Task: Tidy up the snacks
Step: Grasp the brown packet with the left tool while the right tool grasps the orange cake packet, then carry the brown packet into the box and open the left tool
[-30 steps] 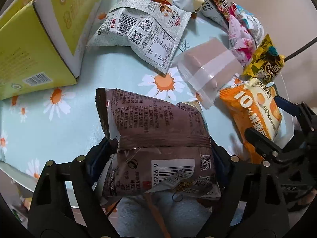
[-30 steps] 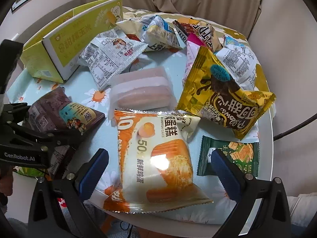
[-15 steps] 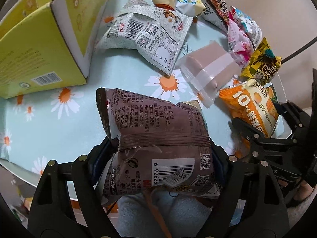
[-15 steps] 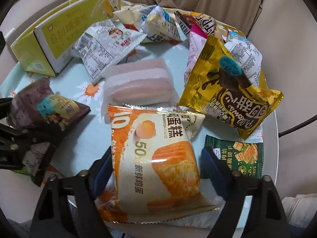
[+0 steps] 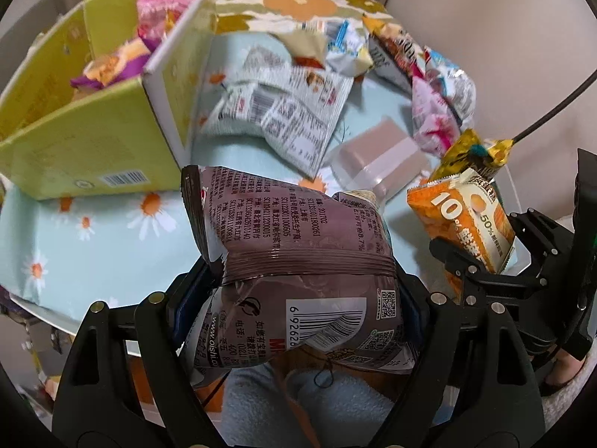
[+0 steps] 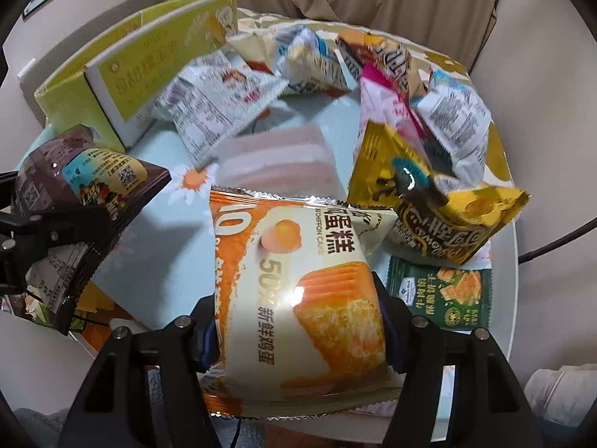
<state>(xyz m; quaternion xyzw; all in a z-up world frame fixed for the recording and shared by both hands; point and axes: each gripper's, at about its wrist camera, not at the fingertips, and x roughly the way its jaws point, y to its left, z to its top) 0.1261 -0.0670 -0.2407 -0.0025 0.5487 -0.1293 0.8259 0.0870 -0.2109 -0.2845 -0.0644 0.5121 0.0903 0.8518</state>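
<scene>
Left gripper clamps brown snack bag, lifted off table; yellow box lies far-left of it, open top showing. Right gripper, jaws just closing, pinches orange cake packet, long axis near-to-far.

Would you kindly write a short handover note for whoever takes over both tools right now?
Left tool: shut on the brown snack bag, lifted off the table.
Right tool: its jaws have just been closing and now pinch the orange cake packet.
Yellow box: at the table's far left, already holding a few snacks.
Left to do: box these two, then the loose packets on the table, including the green cracker packet and the gold bag.
</scene>
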